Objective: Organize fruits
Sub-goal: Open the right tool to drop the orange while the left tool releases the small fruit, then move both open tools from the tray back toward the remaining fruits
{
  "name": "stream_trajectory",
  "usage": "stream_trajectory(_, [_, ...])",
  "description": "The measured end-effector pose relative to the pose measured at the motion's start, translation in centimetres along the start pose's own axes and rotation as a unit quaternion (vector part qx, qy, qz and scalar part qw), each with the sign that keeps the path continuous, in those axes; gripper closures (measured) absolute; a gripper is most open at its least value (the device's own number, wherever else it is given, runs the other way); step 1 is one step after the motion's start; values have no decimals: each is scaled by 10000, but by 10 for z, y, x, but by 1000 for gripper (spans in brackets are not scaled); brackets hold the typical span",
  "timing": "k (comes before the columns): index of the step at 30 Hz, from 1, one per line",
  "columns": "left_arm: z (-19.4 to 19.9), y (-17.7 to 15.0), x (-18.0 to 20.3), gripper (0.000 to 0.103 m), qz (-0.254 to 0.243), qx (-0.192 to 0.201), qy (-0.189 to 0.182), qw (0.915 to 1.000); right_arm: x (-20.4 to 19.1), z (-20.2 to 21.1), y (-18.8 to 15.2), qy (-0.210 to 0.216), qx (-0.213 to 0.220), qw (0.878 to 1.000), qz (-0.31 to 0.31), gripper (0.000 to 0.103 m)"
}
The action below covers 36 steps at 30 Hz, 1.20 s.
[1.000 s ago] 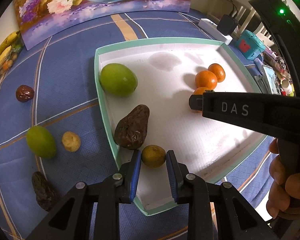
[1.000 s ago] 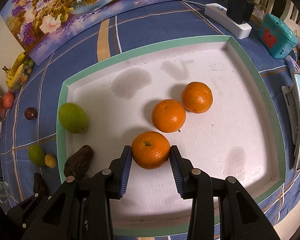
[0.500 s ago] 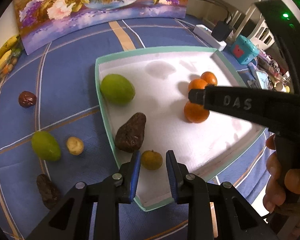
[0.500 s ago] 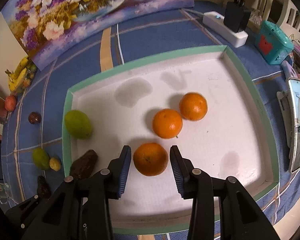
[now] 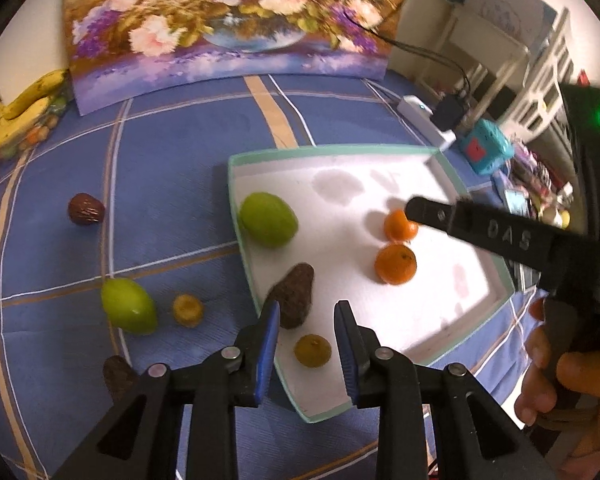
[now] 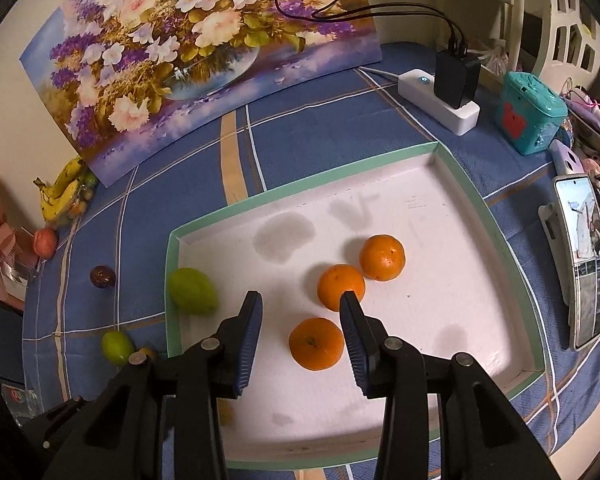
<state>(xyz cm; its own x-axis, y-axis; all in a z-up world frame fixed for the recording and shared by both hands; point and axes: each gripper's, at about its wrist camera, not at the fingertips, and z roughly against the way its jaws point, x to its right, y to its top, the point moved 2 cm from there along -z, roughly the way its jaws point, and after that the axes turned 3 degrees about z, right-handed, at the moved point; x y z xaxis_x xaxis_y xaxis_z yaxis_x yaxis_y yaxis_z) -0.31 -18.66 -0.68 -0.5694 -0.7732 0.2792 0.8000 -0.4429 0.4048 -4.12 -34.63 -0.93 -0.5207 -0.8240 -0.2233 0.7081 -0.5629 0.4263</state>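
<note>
Both pairs of jaws are spread and hold nothing. The left gripper (image 5: 306, 344) has a small yellowish fruit (image 5: 312, 350) low between its jaws, lying in the tray (image 5: 500, 276) near its front corner; the right gripper (image 6: 300, 336) frames the nearest orange (image 6: 317, 343). Fruit still on the blue surface (image 5: 172, 168) lies lower left in the left view: a green fruit (image 5: 129, 305), a small yellow one (image 5: 187, 310), and a dark one (image 5: 85, 209). The left gripper looks nearer them, the tray's rim between.

Orange fruits (image 6: 316, 343) in white, mint-rimmed tray (image 6: 300, 193) on blue checked cloth (image 5: 172, 160).
</note>
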Motion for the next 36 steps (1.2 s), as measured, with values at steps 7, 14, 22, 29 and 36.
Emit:
stream_trajectory(7, [20,12,-49,72,787,325,5,9964,-2,-1,0,9,-54,10000,57,62])
stream_trajectory(14, [50,16,-110,72,1573,748,331,9842,-12,-2,-1,3,-64,9998,195,62])
stream_trajectory(22, [74,4,-163,72,2146,987,610,9698,-35,-2,-5,109,-57,9986,512,62])
stream_trajectory(29, [83,-11,-185,67,2379,1020,756,9630,-55,1,-8,148,-22,9968,789,62])
stream_trajectory(36, [86,-23,-196,44,2527,1004,912,9580,-68,-1,-12,117,-56,9950,992,62])
